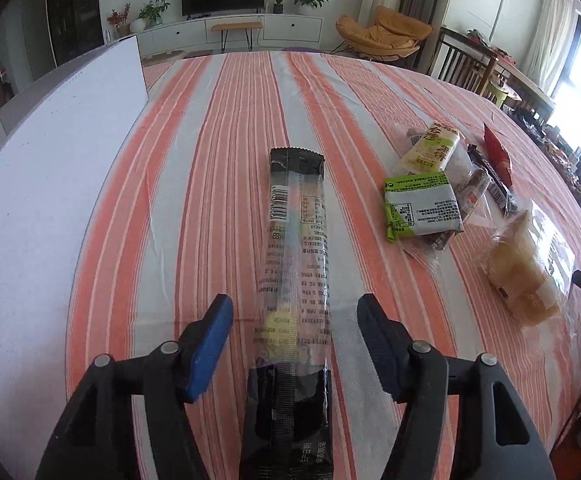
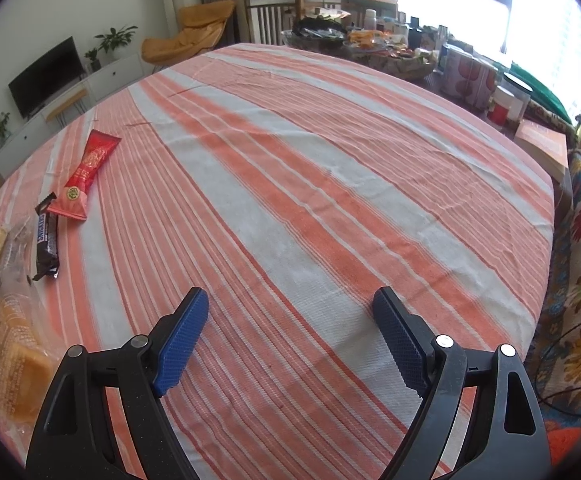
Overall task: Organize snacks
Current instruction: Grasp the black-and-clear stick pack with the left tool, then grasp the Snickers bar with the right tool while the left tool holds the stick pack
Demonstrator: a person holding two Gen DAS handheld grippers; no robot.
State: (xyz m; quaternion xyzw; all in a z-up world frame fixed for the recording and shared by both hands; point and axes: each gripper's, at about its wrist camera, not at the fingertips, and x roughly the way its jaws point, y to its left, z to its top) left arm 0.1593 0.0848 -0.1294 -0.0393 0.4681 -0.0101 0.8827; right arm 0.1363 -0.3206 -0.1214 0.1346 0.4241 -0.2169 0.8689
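Left gripper (image 1: pixel 294 340) lined up over long snack packet (image 1: pixel 296 248), jaws spread, nothing pinched.

Packet lies lengthwise on striped tablecloth (image 1: pixel 218 152), near end between the blue pads, apart from the snack pile (image 1: pixel 442 200) to its right. Looks like pick or just-placed step, can't tell which. Next likely: close on packet or go for pile. Right gripper (image 2: pixel 290 340) also spread, empty, over bare cloth; red packet (image 2: pixel 86 176) and chocolate bar (image 2: pixel 46 240) off to its left.
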